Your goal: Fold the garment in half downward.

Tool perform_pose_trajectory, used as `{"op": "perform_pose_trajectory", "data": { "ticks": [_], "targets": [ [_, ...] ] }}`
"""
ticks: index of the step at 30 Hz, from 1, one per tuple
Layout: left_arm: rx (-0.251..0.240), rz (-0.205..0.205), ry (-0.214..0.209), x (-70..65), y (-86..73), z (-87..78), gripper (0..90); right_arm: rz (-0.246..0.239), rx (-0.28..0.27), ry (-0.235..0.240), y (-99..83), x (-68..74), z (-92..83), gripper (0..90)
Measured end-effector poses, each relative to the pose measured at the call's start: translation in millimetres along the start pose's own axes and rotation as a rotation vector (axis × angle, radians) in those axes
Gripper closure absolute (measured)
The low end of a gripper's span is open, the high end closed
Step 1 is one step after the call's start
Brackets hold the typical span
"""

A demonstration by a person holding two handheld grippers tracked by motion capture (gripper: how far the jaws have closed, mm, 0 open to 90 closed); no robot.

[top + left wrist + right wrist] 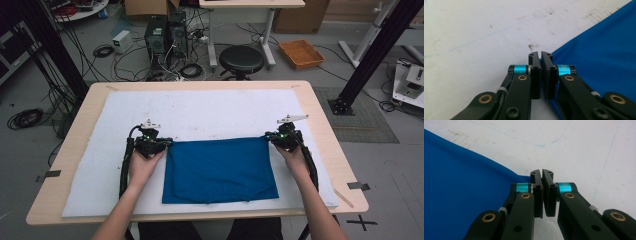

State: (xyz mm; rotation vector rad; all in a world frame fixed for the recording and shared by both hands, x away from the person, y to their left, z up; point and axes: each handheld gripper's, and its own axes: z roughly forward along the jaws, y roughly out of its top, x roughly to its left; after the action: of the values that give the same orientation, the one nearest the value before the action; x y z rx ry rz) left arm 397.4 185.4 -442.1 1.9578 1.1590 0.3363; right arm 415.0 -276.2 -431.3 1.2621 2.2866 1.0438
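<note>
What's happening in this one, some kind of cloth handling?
A person at a table holds a gripper in each hand and is working on a blue cloth spread flat on a white mat. The left gripper is shut on the cloth's far left corner, and the right gripper is shut on the far right corner. Both gripper views show the jaws closed with blue fabric pinched at the corner. The cloth lies flat, its far edge not yet lifted or folded over.
</note>
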Motion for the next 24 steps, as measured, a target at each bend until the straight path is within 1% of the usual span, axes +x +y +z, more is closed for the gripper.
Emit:
{"op": "perform_pose_trajectory", "data": {
  "ticks": [1,2,4,6,8,10,11,12,13,14,16,17,18,19,20,21,22,23,24],
  "targets": [
    [-0.007,-0.007,0.001,1.1,1.6,2.1,86.4,-0.002,0.003,-0.005,1.6,-1.2,1.8,87.9],
    [-0.01,-0.005,-0.002,2.5,3.4,3.8,86.4,-0.005,-0.002,-0.013,3.7,-3.1,4.3,87.9],
    [-0.027,0.003,0.01,4.9,7.3,6.9,86.3,-0.001,-0.005,-0.02,4.6,-4.8,5.7,87.9],
    [-0.029,0.004,0.012,6.0,9.3,8.1,86.3,0.003,-0.005,-0.023,5.1,-6.3,6.8,87.8],
    [-0.03,0.011,0.018,5.2,11.1,7.9,86.3,0.006,-0.008,-0.025,5.2,-6.8,7.1,87.6],
    [-0.035,0.025,0.023,4.0,12.2,5.1,86.0,-0.002,-0.011,-0.025,5.1,-6.1,6.6,86.7],
    [-0.035,0.025,0.023,4.0,12.2,5.1,84.9,-0.002,-0.011,-0.025,5.1,-6.1,6.6,86.7],
    [-0.044,0.033,0.034,2.4,12.8,3.2,84.9,0.002,-0.008,-0.026,5.2,-4.8,5.3,81.8],
    [-0.048,0.048,0.062,0.9,13.5,0.4,78.9,0.001,-0.018,-0.042,5.3,-4.3,3.7,72.9],
    [-0.053,0.061,0.085,-0.1,14.3,-3.3,71.6,0.014,-0.026,-0.047,5.5,-3.5,0.9,69.3],
    [-0.088,0.067,0.098,-1.5,14.8,-12.5,61.5,0.02,-0.056,-0.051,5.9,-1.8,-6.2,59.1],
    [-0.106,0.078,0.097,-2.1,14.7,-18.6,51.1,0.035,-0.085,-0.037,6.0,0.6,-15.0,54.0],
    [-0.125,0.09,0.102,-3.5,14.0,-25.1,48.9,0.039,-0.094,-0.028,5.8,2.6,-19.8,50.8],
    [-0.142,0.102,0.12,-5.0,12.9,-31.8,44.2,0.034,-0.107,-0.026,5.4,4.4,-24.1,48.0],
    [-0.158,0.104,0.14,-7.1,11.4,-38.2,41.1,0.03,-0.115,-0.027,4.8,6.8,-28.6,46.1],
    [-0.171,0.107,0.16,-8.9,9.5,-44.2,41.1,0.03,-0.115,-0.027,4.8,6.8,-28.6,46.1],
    [-0.177,0.101,0.204,-11.2,7.0,-53.5,35.4,0.005,-0.143,-0.038,3.0,11.5,-37.5,41.4],
    [-0.177,0.101,0.204,-11.2,7.0,-53.5,31.4,-0.003,-0.153,-0.044,2.1,14.6,-42.1,40.4],
    [-0.172,0.092,0.218,-11.7,6.8,-56.9,30.4,-0.013,-0.164,-0.046,1.3,17.0,-46.6,39.6]
  ]
}}
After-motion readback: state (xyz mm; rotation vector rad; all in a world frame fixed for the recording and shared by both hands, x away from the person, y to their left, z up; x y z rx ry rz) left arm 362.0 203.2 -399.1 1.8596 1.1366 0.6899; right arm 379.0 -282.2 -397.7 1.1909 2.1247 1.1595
